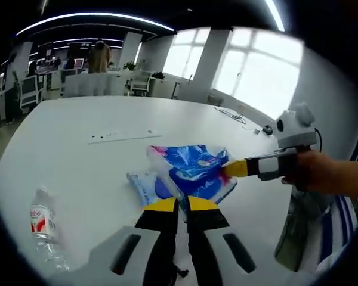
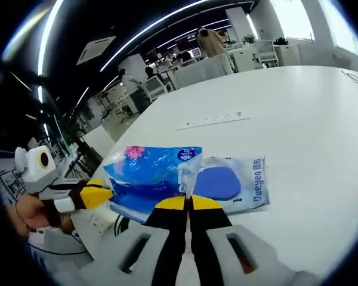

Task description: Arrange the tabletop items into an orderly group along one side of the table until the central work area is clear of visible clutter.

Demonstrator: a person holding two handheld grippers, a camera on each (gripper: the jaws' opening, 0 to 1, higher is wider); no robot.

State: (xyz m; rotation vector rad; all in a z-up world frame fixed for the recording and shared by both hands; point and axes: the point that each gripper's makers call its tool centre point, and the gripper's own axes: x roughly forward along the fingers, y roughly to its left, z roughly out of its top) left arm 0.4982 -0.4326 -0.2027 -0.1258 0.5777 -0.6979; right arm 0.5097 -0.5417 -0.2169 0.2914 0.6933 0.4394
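Note:
A blue tissue pack [image 1: 194, 170] with a pink flower print is held just over the white table [image 1: 77, 161]. My left gripper [image 1: 179, 205] is shut on its clear wrapper seam at the near edge. From the right, my right gripper [image 1: 230, 170] pinches the pack's far end. In the right gripper view the same blue tissue pack [image 2: 149, 176] sits above my right gripper [image 2: 188, 202], which is shut on the wrapper, while my left gripper [image 2: 104, 193] grips its left end. A paler "Deeyeo" pack [image 2: 232, 182] lies against it, seen as the paler pack [image 1: 144, 186].
A clear water bottle [image 1: 45, 229] lies at the near left. A white power strip [image 1: 122, 136] rests mid-table, seen as the power strip [image 2: 215, 120]. Cables [image 1: 235, 114] lie at the far right edge. A grey chair [image 1: 298, 232] stands at the right; a person [image 1: 98, 56] stands far behind.

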